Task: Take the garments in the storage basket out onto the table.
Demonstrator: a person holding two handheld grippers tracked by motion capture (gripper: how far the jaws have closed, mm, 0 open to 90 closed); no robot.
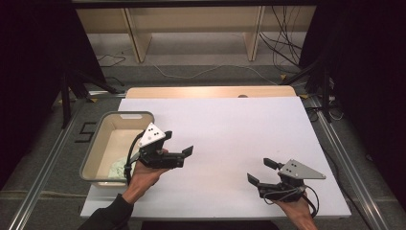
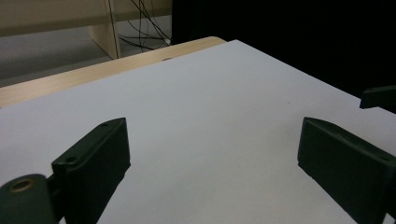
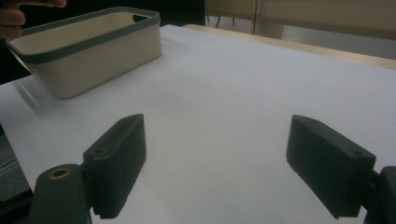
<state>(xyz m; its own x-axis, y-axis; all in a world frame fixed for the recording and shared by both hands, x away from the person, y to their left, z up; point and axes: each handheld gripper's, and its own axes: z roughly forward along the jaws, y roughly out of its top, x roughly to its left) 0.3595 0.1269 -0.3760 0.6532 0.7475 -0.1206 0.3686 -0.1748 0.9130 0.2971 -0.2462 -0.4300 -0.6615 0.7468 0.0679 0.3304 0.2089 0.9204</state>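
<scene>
Nearest the person's edge of the white tabletop [image 1: 225, 143], the right gripper [image 1: 262, 172] hovered low over the bare sheet, held in a hand that came in from the bottom of the high view. Its jaws stood wide apart with nothing between them, pointing toward the left side of the table. In the right gripper view the two black jaws rose from the bottom with only plain white surface in the gap.

A little farther in and to the left, the left gripper [image 1: 178, 142] was held by the other hand [image 1: 143, 173], whose dark sleeve showed at the bottom edge. Its jaws were likewise spread and empty, aimed to the right across the tabletop, and its grey three-cornered plate sat over the near right corner of the bin. The left gripper view showed the same wide gap over the white sheet, with a tip of the other gripper at the right edge.

Just beside and behind the left gripper stood a cream bin [image 1: 94, 152] with a grey rim, set along the left edge of the tabletop. Something pale green [image 1: 118, 168] lay on its floor near the front; what it was could not be told.

Beyond the sheet ran a strip of bare wood, then the floor with loose cables [image 1: 282, 48] and pale wooden shelf legs.
</scene>
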